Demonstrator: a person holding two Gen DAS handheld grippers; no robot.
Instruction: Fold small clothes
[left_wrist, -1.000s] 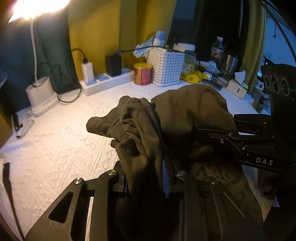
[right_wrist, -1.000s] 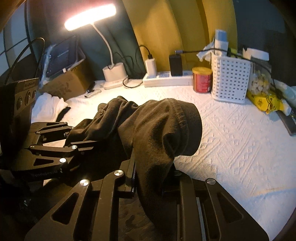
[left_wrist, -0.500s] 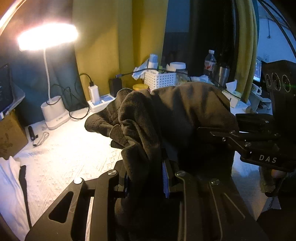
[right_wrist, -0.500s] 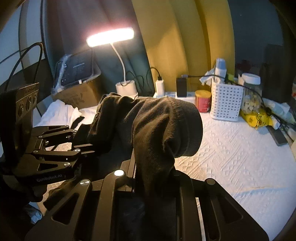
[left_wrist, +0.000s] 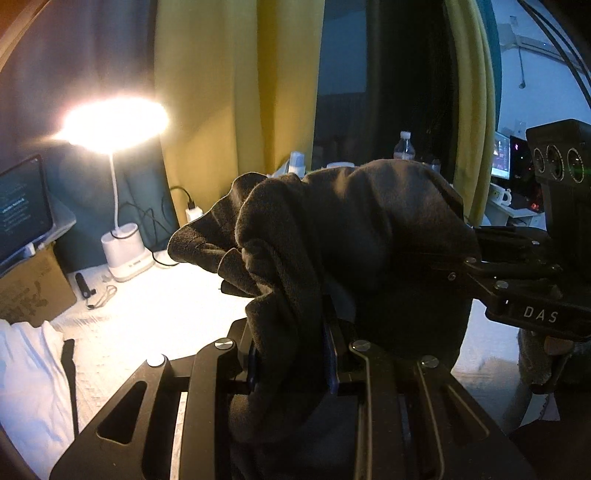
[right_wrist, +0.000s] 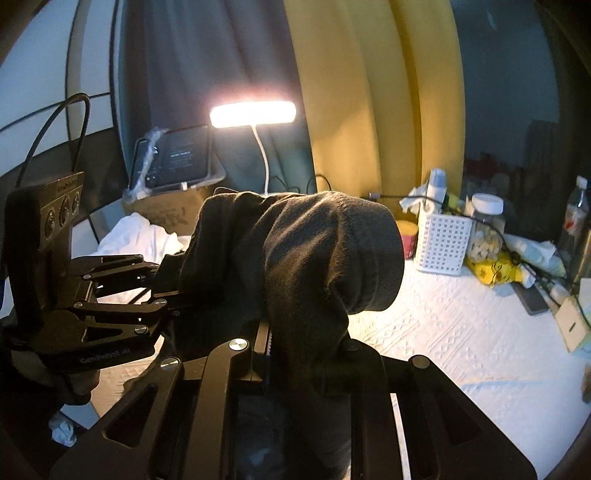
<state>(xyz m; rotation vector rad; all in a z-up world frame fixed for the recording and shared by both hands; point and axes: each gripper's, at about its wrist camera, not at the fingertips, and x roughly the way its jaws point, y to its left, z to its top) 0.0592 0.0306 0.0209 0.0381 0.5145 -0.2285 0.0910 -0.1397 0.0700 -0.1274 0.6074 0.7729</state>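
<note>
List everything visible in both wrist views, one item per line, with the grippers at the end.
dark garment: 1, dark brown, held up between both grippers
desk lamp: 1, white, lit, at the back
tablet: 1, dark screen, on the cardboard box
cardboard box: 1, brown, back left
white cloth: 1, white, beside the box
table cover: 1, white, textured
basket: 1, white, back right
jar: 1, clear with white lid, beside the basket
can: 1, yellow-topped, left of the basket
curtain: 1, yellow, behind the table
left gripper: 1, black, shut on the garment
right gripper: 1, black, shut on the garment
</note>
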